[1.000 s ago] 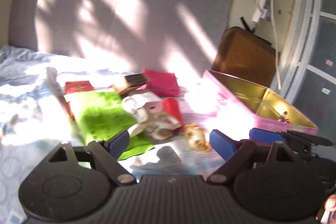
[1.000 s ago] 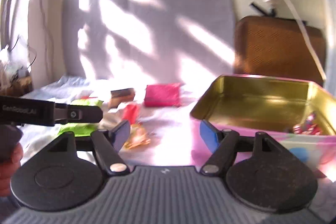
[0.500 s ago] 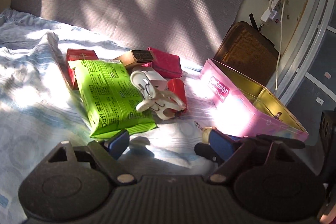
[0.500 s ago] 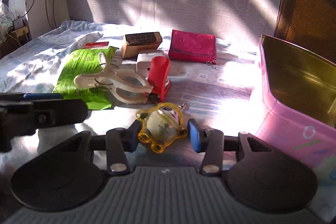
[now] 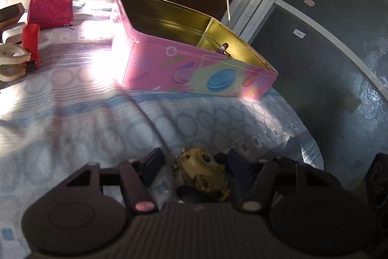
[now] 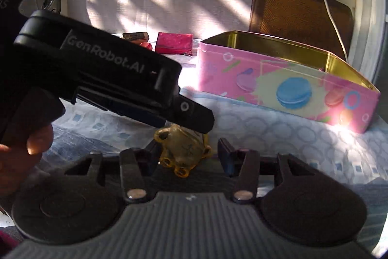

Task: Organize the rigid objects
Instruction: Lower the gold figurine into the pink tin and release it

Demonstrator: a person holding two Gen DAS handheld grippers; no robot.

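Yellow translucent plastic charm (image 6: pixel 183 153), low centre of both views, looks light, stiff, slick; left gripper (image 5: pixel 194 166) just closing around it, right gripper (image 6: pixel 186 154) just opening, neither visibly clamped; pinch the flat sides.

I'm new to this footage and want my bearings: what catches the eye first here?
The open pink tin, printed with macarons and gold inside, sits on the bedsheet in bright sun. In front of it, in shadow and close to the cameras, is a small yellow translucent toy. Further back, left of the tin, lies a red zip pouch.
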